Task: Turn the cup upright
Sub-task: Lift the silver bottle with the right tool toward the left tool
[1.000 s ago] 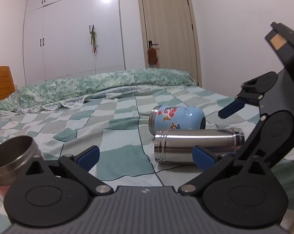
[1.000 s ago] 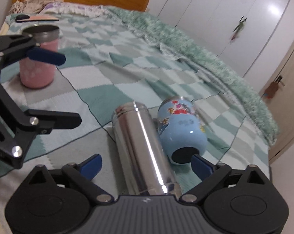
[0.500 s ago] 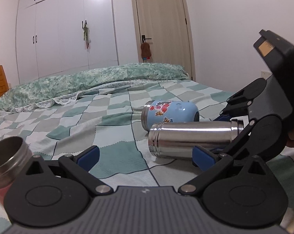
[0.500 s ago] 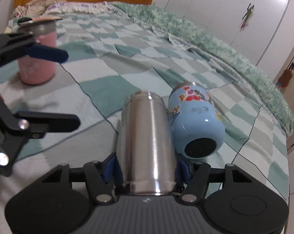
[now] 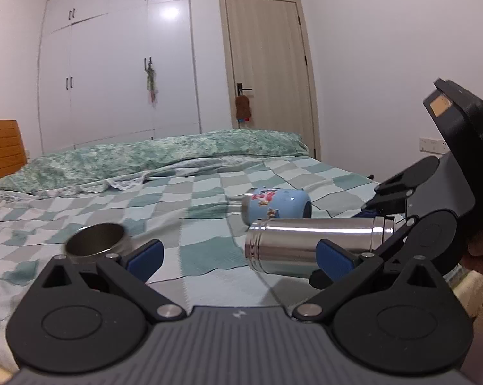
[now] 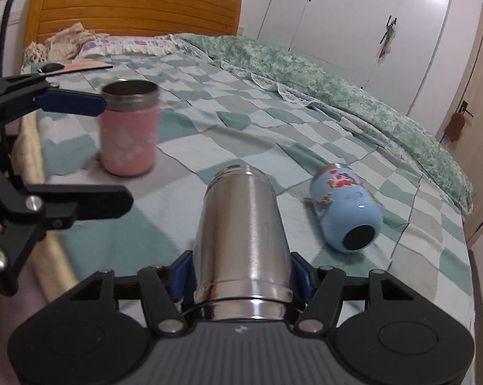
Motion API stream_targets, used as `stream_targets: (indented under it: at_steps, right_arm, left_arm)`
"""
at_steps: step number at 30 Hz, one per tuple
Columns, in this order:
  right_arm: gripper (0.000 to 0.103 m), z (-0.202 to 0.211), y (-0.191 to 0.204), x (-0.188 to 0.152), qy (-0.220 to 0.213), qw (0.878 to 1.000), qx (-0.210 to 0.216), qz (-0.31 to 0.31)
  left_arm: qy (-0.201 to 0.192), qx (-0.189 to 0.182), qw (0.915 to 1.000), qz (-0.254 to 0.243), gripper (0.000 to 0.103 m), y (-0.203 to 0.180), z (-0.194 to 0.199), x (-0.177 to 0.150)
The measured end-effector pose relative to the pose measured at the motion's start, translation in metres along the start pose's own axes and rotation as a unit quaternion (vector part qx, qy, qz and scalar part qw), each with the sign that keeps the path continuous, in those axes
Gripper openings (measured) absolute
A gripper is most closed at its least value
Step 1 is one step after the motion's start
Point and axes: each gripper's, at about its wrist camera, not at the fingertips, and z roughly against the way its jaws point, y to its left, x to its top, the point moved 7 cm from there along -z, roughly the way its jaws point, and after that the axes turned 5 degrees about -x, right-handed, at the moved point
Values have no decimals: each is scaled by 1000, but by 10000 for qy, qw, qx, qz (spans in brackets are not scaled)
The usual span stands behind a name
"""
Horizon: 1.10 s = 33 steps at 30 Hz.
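A long steel cup is held lengthwise in my right gripper, whose blue pads are shut on its base end. It is lifted off the checked bedspread, mouth pointing away; it also shows in the left wrist view. A blue cartoon cup lies on its side to the right, also in the left wrist view. A pink cup with a steel rim stands upright on the left. My left gripper is open and empty, beside the pink cup's rim.
The bed has a green checked spread and a rolled green quilt along its far side. A wooden headboard is at the back left. White wardrobes and a door lie beyond.
My right gripper has shut on the steel cup and lifted it off the bed, away from the blue cup. The left gripper has shifted, so the pink cup's rim sits nearer its centre.
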Motion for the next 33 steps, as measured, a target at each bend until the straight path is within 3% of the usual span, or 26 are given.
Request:
stream_targets:
  at_steps: [8, 16, 19, 26, 27, 29, 33]
  right_arm:
    - [62, 3, 42, 2, 48, 9987, -36, -508]
    - [62, -13, 48, -2, 309, 9846, -721, -1560]
    - [62, -21, 62, -10, 570, 9812, -658, -1720]
    - [63, -19, 67, -12, 516, 9801, -646, -1804]
    - [65, -15, 66, -10, 457, 9802, -608, -1828]
    - [89, -4, 64, -4, 229, 9808, -544, -1856]
    - [100, 26, 56, -1, -170, 9814, -478, -1852]
  left_arm:
    - [-7, 180, 9998, 69, 103, 26, 44, -12]
    - [44, 288, 9994, 179, 103, 50, 56, -25]
    - [73, 313, 9993, 188, 103, 56, 57, -29]
    - [113, 403, 9989, 210, 103, 64, 60, -34]
    - [107, 423, 9988, 206, 103, 64, 62, -33]
    - [103, 449, 9987, 200, 103, 63, 63, -32]
    - [104, 527, 9984, 173, 103, 60, 68, -28]
